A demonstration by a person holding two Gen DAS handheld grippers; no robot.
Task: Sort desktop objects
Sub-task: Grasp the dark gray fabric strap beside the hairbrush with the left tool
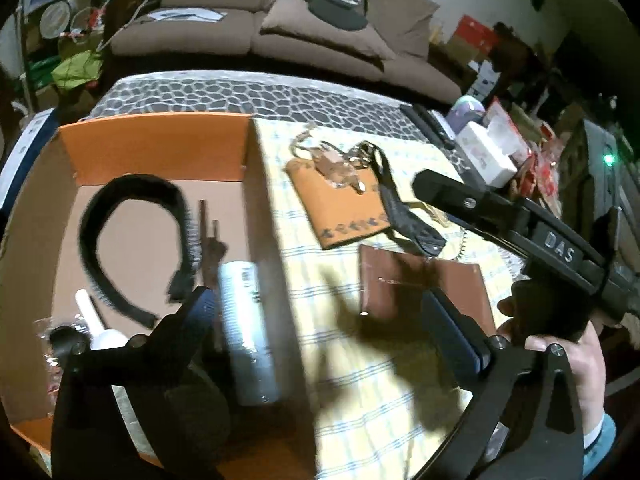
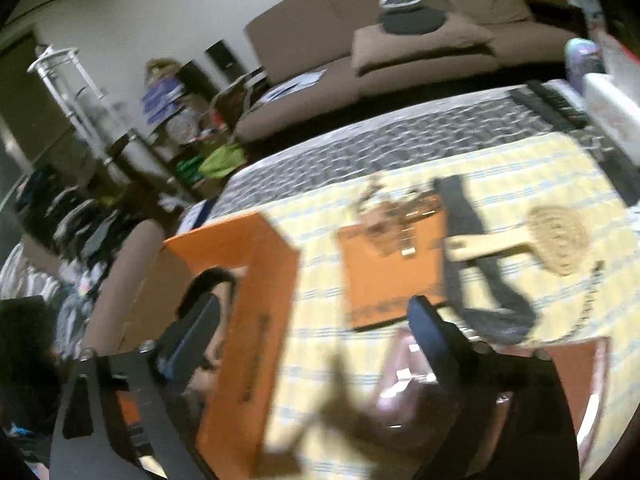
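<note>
An orange cardboard box [image 1: 152,148] stands at the left on a yellow checked cloth [image 1: 360,380]. It holds a black headband [image 1: 132,200], a white cylinder bottle [image 1: 248,332] and a small white bottle [image 1: 100,328]. On the cloth lie an orange pouch [image 1: 344,212] with keys [image 1: 344,164], a black strap [image 1: 400,208] and a brown wallet [image 1: 400,284]. My left gripper [image 1: 320,320] hangs open over the box's right wall, with nothing held. My right gripper [image 2: 316,328] is open too and straddles the box's wall [image 2: 248,320] without touching it. A round-headed wooden brush [image 2: 556,240] lies right of the pouch [image 2: 392,264].
A brown sofa [image 1: 280,20] stands behind the table. A black remote [image 1: 428,124], a white box [image 1: 484,152] and cluttered goods sit at the table's right edge. A hand [image 1: 576,364] holds the other gripper at the right of the left wrist view.
</note>
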